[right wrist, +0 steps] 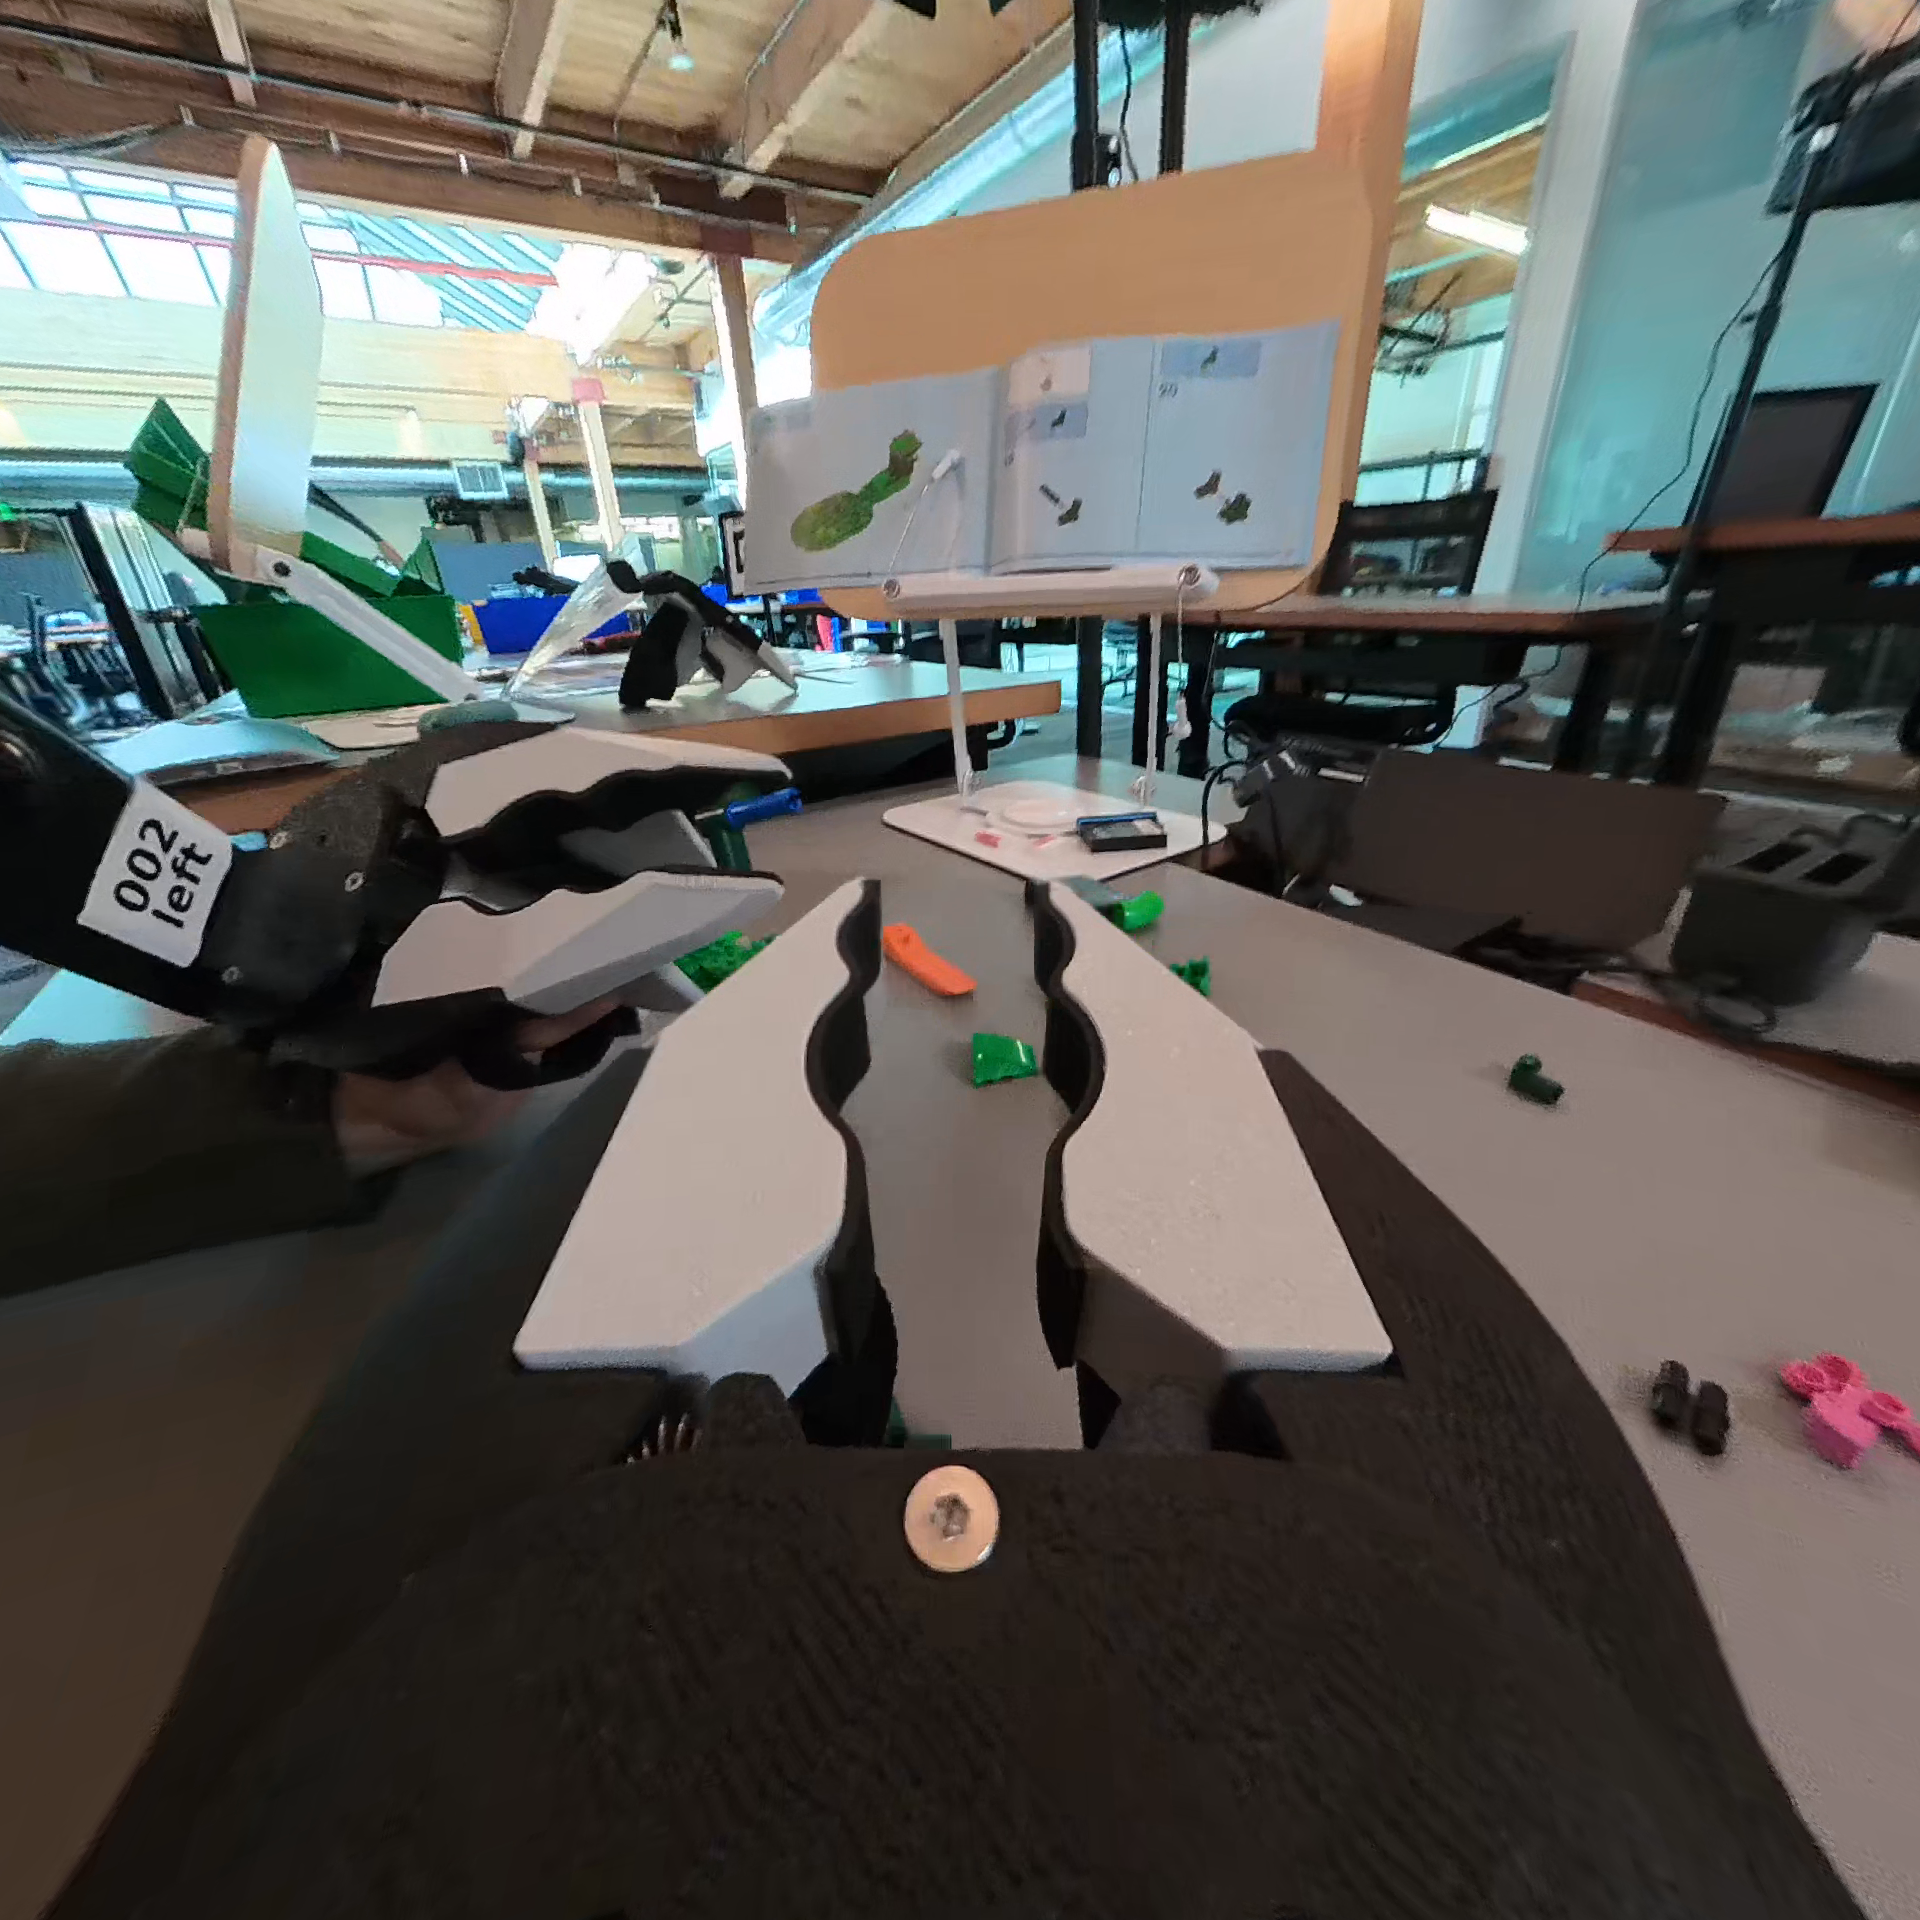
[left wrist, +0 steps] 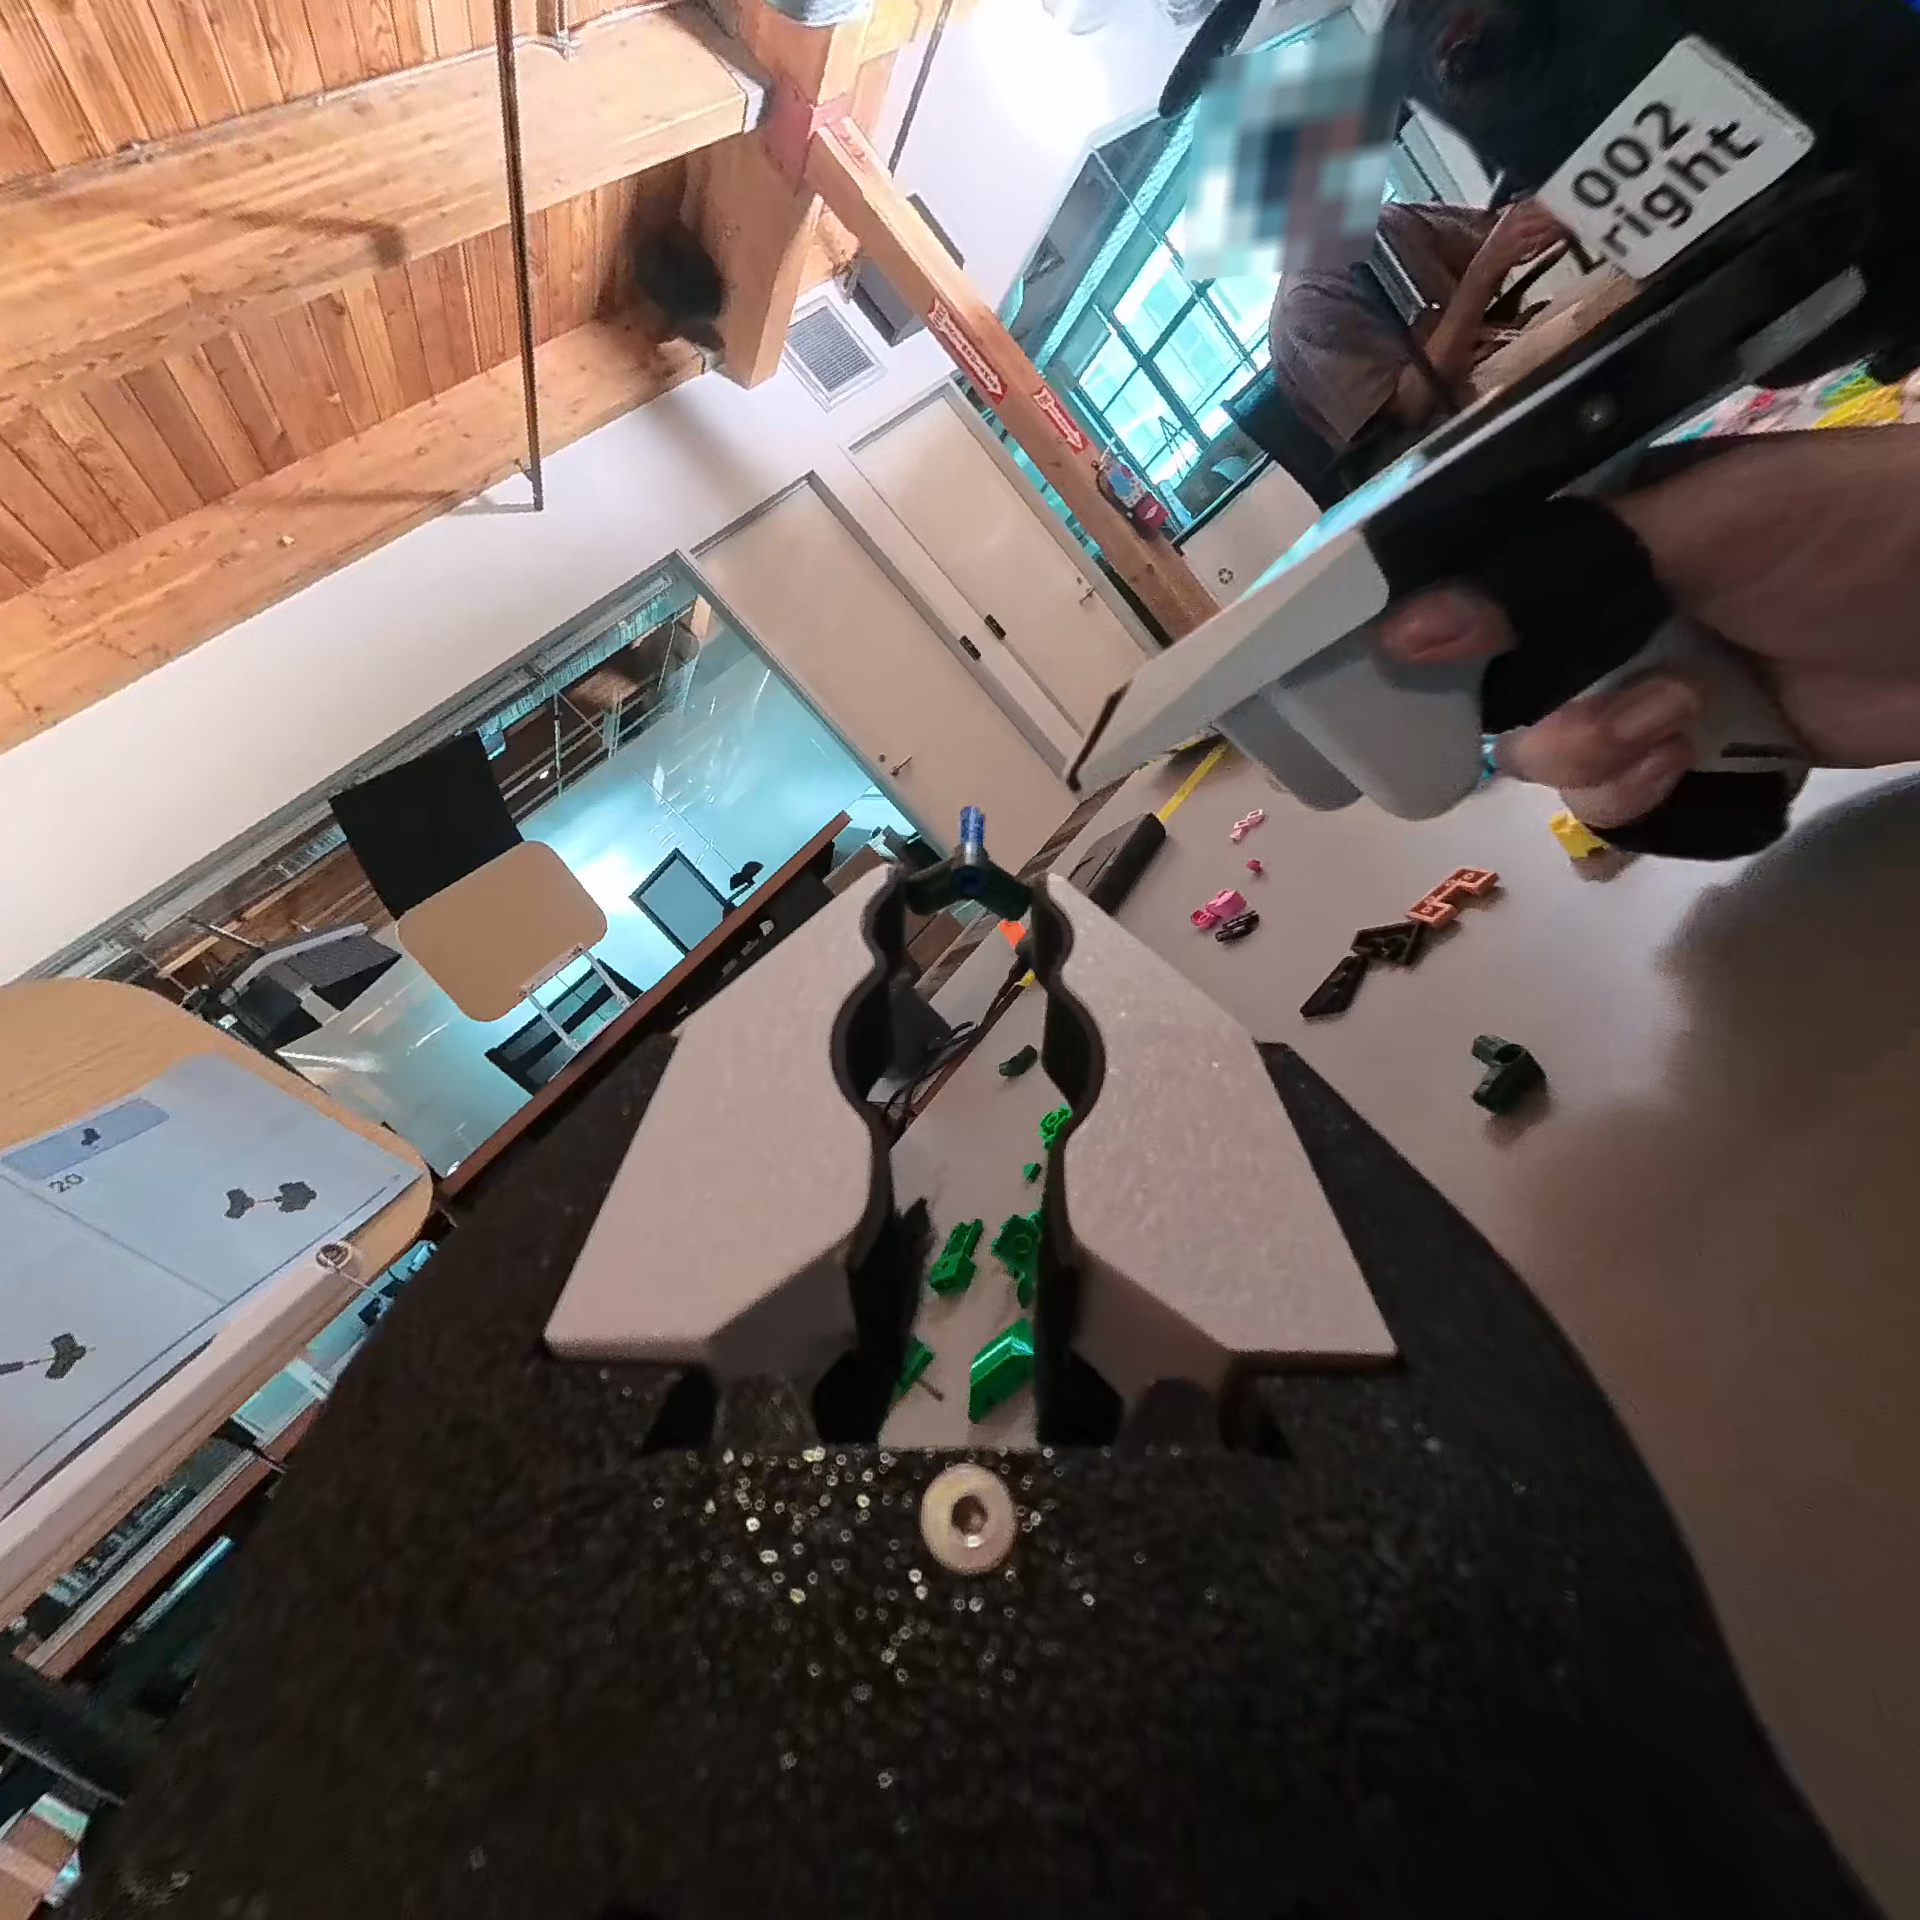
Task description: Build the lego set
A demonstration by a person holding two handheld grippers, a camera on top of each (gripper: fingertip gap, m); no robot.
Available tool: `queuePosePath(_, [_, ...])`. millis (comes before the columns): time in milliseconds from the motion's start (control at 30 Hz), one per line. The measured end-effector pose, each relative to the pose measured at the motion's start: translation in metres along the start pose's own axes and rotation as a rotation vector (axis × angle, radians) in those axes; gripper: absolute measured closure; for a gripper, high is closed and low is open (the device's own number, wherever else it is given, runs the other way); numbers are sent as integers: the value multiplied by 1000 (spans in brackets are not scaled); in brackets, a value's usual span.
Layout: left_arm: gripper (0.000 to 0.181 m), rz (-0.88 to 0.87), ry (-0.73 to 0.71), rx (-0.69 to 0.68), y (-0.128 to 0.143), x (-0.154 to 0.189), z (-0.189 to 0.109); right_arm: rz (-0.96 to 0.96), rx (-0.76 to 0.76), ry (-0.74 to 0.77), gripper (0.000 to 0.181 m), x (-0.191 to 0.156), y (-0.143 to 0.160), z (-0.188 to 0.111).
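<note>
My left gripper is shut on a small dark green piece with a blue pin and holds it at its fingertips, above the table. In the right wrist view the left gripper is at the left, turned on its side, with the blue pin sticking out. My right gripper is open and empty, low over the grey table. An orange piece and a bright green piece lie between its fingers. The right gripper shows in the left wrist view, upper right, in a hand.
An open instruction booklet stands on a wooden stand at the back. Loose pieces lie about: a dark green one, black pins, pink ones, green ones, black and orange ones. A green box sits far left. The grippers' ends are close to 5 centimeters from one another.
</note>
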State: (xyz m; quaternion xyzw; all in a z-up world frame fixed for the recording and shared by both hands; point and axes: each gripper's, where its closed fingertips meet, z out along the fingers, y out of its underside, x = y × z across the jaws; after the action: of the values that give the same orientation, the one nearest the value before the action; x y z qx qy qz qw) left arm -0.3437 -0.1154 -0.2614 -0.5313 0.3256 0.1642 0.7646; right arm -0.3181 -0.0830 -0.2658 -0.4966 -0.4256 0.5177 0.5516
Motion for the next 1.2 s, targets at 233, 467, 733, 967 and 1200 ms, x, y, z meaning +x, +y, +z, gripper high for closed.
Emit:
queuePosePath(233, [160,72,30,4,-4,11,1,-144,25,62,160,7,1,-1])
queuePosePath(467, [160,81,31,6,-5,12,2,-156,27,36,161,3,3,2])
queuePosePath(733, [160,86,32,3,-4,13,2,-131,38,34,161,6,2,1])
queuePosePath(967, [160,93,40,3,-4,15,2,-132,36,30,162,5,2,1])
queuePosePath(1200, [160,109,47,2,-5,17,2,-131,36,31,162,5,2,0])
